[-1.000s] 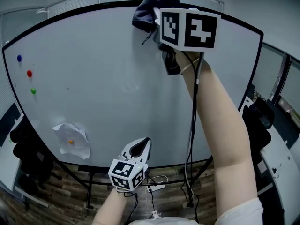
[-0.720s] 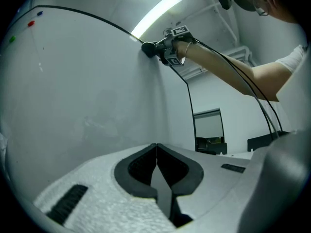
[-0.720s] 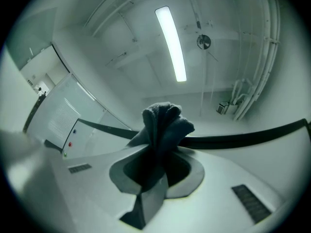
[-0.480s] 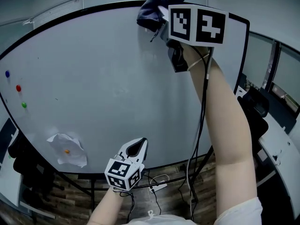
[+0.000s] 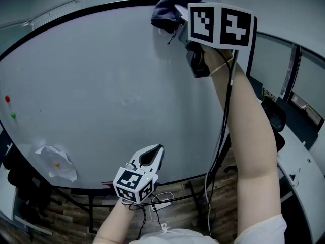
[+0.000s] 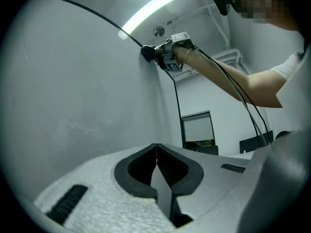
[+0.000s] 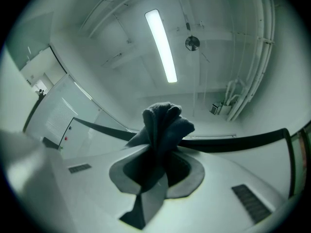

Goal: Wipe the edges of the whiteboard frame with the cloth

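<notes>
Whiteboard (image 5: 101, 85), cloth (image 5: 170, 6) at top edge, wood floor (image 5: 71, 215), ceiling striplight (image 7: 161, 45)

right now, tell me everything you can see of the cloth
The cloth is dark, soft and thick-looking, bunched into folds. The right gripper holds it with jaws shut on it, the bunch sticking out past the tips. It sits at the whiteboard's black top frame edge and appears pressed against it.
</notes>
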### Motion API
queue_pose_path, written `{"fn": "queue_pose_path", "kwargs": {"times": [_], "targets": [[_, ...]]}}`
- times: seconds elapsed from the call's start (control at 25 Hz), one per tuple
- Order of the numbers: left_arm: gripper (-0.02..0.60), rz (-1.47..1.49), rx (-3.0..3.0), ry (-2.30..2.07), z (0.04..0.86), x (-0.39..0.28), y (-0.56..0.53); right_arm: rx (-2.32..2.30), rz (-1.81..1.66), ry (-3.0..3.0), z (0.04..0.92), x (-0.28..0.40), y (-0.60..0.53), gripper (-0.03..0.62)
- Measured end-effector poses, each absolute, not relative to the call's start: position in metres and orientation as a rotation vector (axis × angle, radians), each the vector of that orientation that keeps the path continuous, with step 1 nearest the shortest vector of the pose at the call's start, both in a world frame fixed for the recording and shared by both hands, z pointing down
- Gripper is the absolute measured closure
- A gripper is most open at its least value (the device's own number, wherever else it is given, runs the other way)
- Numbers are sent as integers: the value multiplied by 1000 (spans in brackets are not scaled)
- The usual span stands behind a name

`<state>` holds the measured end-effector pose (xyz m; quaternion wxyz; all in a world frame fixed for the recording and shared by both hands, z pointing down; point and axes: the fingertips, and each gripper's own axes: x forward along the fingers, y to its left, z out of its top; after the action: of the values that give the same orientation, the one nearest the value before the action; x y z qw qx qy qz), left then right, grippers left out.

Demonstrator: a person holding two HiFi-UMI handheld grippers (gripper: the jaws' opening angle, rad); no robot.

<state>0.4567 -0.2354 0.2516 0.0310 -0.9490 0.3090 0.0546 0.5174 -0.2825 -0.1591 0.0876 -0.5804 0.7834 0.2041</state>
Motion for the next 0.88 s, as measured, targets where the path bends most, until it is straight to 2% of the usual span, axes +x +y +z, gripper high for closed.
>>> {"fn": "queue_pose_path", "kwargs": {"times": [0.88], "targets": [[563, 167, -2915, 844, 243, 637, -231, -1900, 630, 2224, -169, 724, -268, 535]]}}
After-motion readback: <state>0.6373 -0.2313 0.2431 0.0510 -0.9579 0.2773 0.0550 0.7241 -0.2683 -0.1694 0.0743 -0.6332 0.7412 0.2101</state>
